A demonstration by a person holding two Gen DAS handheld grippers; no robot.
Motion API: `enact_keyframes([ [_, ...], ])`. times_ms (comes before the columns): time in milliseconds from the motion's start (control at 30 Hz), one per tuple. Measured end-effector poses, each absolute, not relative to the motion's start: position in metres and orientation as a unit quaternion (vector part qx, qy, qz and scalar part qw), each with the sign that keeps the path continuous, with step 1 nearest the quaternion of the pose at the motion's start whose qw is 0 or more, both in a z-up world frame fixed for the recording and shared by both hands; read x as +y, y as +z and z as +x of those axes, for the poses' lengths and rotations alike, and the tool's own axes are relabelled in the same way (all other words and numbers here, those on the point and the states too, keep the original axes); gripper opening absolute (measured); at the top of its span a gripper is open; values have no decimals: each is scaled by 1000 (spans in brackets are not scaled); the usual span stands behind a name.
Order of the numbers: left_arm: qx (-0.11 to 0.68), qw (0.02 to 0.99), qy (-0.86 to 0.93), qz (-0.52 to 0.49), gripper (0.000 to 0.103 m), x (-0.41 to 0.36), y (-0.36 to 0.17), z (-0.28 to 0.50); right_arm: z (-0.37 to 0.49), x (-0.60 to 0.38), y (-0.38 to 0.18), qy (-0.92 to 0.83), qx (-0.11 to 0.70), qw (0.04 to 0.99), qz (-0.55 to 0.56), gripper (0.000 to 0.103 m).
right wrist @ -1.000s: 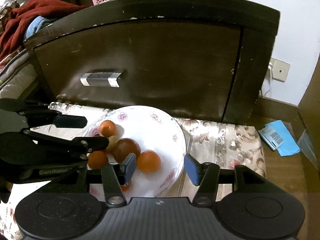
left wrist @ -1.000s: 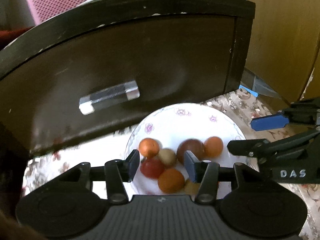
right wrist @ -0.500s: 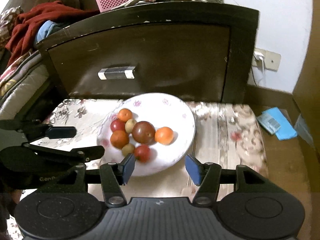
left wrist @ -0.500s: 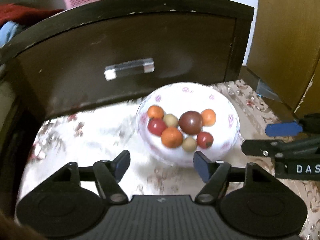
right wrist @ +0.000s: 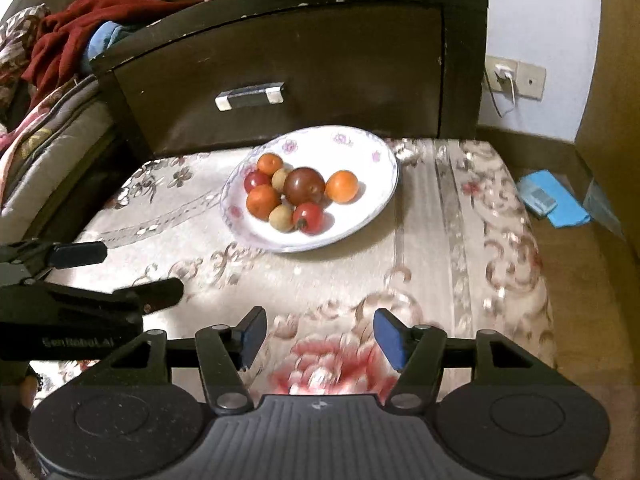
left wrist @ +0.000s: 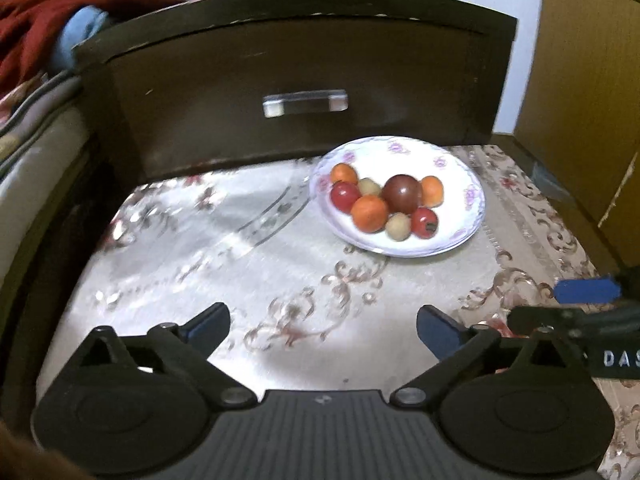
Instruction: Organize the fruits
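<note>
Bedside corner, floral tablecloth (right wrist: pixel 440 264) spread before a dark wooden drawer (right wrist: pixel 304 76). On the cloth near the drawer front, a white flowered plate (right wrist: pixel 360 148) heaped with 8 fruits (right wrist: pixel 298 196): 3 orange, 2 red, 2 small tan, 1 large dark one at the centre, all touching, likely gathered so none rolls off. Low over the cloth, well short of the plate, left gripper (left wrist: pixel 322 330) spread wide and empty, right gripper (right wrist: pixel 320 340) likewise parted, holding nothing. Sorting seemingly finished, no fruit loose on the cloth.
</note>
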State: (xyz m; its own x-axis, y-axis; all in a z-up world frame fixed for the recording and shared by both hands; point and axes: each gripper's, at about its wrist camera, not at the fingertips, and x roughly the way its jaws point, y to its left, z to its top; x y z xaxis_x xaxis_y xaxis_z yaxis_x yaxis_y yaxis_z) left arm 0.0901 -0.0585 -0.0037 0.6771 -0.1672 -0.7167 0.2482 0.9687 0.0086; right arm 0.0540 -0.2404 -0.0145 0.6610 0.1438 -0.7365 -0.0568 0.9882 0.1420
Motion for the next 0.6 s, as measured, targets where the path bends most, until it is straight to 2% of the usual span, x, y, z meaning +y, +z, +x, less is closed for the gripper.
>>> enact_keyframes([
  [600, 402, 911, -88, 31, 103, -32, -8, 50, 16, -217, -7, 70, 406, 910, 54, 55],
])
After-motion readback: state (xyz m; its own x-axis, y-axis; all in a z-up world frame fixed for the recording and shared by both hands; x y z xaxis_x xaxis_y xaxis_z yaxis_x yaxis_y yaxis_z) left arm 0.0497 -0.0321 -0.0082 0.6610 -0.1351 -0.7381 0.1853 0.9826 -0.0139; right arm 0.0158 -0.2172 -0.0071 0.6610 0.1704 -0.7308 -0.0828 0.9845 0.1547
